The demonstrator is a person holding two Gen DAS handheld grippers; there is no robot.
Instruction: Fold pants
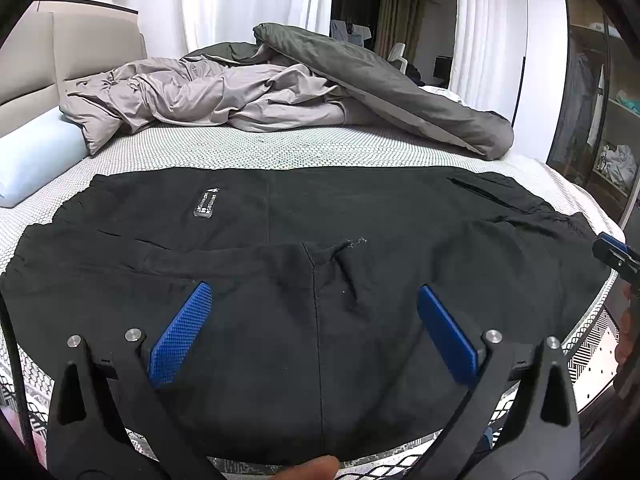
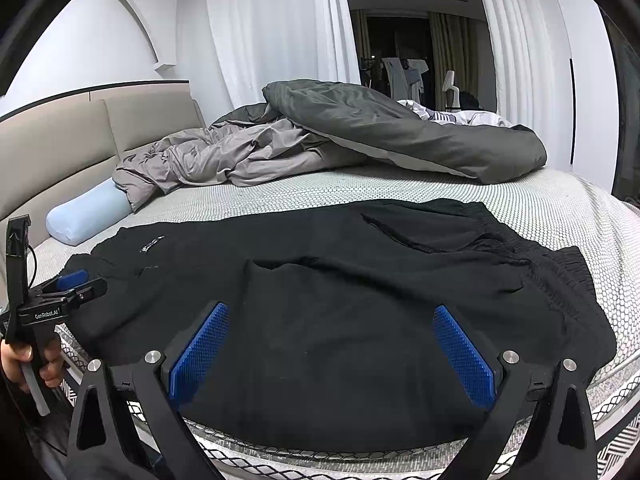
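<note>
Black pants lie spread across the near part of the bed, with a small white-lettered label on the far layer and a nearer layer lying over it. In the right wrist view the pants end in an elastic waistband at the right. My left gripper hovers open over the near layer, blue pads wide apart and holding nothing. My right gripper is open too, above the near edge of the cloth. A hand holds the left gripper at the pants' left end.
A crumpled grey duvet fills the far side of the mattress. A light blue pillow lies by the beige headboard at the left. White curtains hang behind, and an open wardrobe stands to the right.
</note>
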